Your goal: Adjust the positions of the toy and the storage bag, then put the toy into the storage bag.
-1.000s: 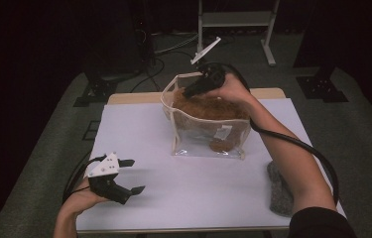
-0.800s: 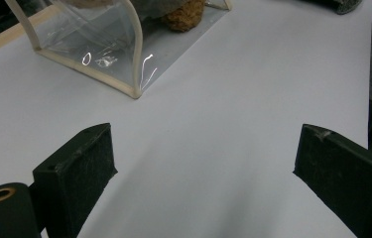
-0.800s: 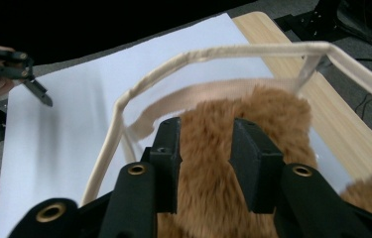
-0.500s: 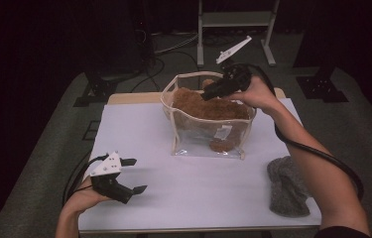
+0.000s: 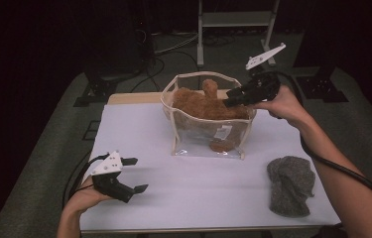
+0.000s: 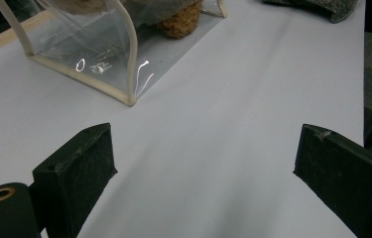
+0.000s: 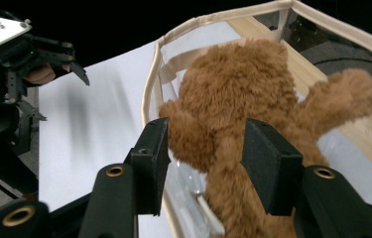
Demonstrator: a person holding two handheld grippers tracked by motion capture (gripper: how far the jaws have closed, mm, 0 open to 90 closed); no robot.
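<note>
Brown teddy bear (image 5: 204, 105) sits in clear bag (image 5: 208, 144) at frame centre on counter (image 5: 183, 198); right tongs (image 5: 230, 97), just opening, stand above it gripping nothing; left tongs (image 5: 135, 174) wide, lower left.

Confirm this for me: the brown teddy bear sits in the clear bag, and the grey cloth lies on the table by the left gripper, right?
Not quite. The grey cloth lies near the table's right edge, far from the left gripper, as the high view shows. The brown teddy bear does sit in the clear bag.
</note>
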